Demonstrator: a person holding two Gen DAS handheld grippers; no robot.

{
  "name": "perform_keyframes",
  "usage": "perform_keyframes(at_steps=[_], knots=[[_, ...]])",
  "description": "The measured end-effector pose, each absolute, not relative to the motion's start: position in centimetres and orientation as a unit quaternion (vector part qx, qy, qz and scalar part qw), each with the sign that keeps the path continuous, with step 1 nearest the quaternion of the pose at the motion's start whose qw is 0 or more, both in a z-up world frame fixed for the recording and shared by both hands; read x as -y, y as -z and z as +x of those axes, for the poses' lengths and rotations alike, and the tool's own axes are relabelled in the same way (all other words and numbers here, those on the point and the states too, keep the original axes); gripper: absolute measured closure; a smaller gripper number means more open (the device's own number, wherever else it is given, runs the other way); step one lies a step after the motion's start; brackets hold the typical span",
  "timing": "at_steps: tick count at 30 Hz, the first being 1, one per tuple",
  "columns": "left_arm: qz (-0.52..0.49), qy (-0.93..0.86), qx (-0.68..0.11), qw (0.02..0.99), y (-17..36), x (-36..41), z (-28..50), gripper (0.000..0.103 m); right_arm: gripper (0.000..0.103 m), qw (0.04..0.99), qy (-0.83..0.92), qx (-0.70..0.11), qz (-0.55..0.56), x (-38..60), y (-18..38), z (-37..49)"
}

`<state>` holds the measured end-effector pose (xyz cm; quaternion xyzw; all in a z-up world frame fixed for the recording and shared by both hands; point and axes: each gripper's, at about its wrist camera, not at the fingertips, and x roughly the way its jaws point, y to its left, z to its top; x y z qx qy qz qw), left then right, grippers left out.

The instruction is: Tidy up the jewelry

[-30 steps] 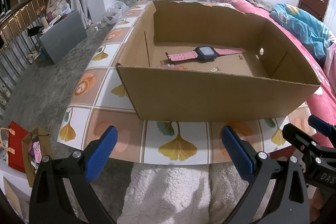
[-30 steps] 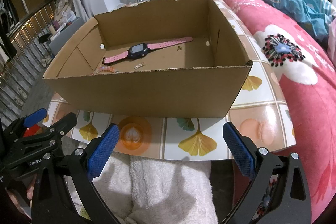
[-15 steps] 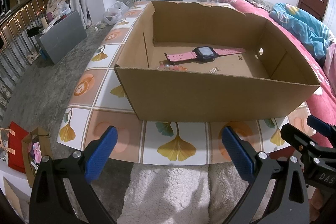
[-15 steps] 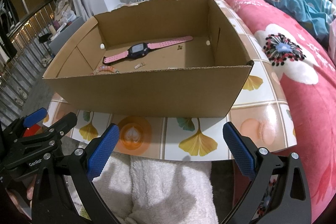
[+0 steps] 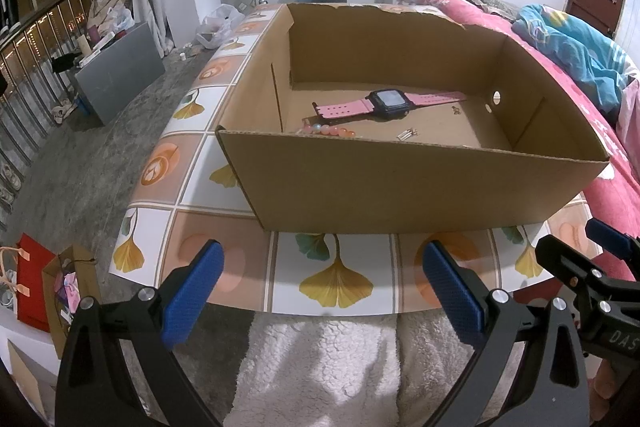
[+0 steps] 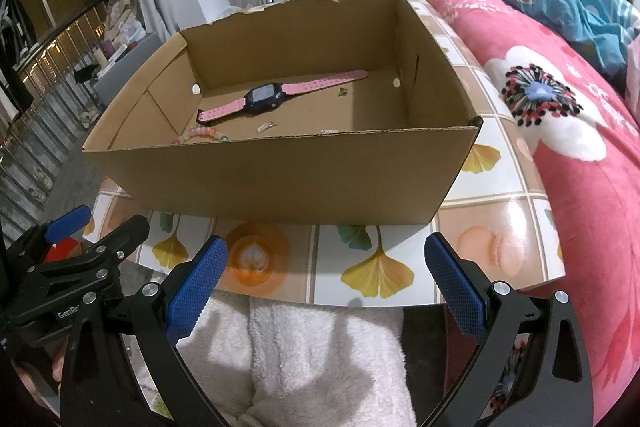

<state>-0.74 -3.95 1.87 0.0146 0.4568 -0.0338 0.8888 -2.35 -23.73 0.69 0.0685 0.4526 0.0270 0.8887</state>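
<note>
Both tools gape empty, left tool (image 5: 320, 291) and right tool (image 6: 326, 285); watch (image 5: 388, 103) well beyond

Both wrist views face the cardboard box (image 5: 400, 187) from just beside the table edge.

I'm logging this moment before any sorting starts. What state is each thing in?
cardboard box: open-topped, upright on the table.
pink watch: lying flat, strap unbuckled, on the box floor.
bead bracelet: on the box floor, partly hidden by the near wall.
left gripper: open, empty.
right gripper: open, empty.
</note>
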Motion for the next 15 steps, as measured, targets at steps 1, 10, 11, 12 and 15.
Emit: perform_keyframes(at_steps=[1,10,11,12,15], knots=[[0.015,0.034,-0.456,0.889,-1.90,3.92,-0.77,0.005,0.008,0.889,-0.027,-0.453,0.069,23.75,-0.71,-2.34],[0.015,0.035,-0.457,0.889,-2.11,3.70,-0.32,0.005,0.008,0.889,-0.030,-0.451,0.068,23.51,-0.96,-2.38],[0.015,0.036,-0.457,0.889,-2.16,3.59,-0.32,0.005,0.008,0.889,-0.030,-0.451,0.068,23.52,-0.99,-2.37],[0.016,0.036,-0.457,0.889,-2.12,3.61,-0.29,0.005,0.008,0.889,-0.030,-0.451,0.068,23.50,-1.01,-2.36],[0.016,0.036,-0.457,0.889,-2.13,3.55,-0.27,0.005,0.008,0.889,-0.030,-0.451,0.068,23.48,-1.07,-2.38]])
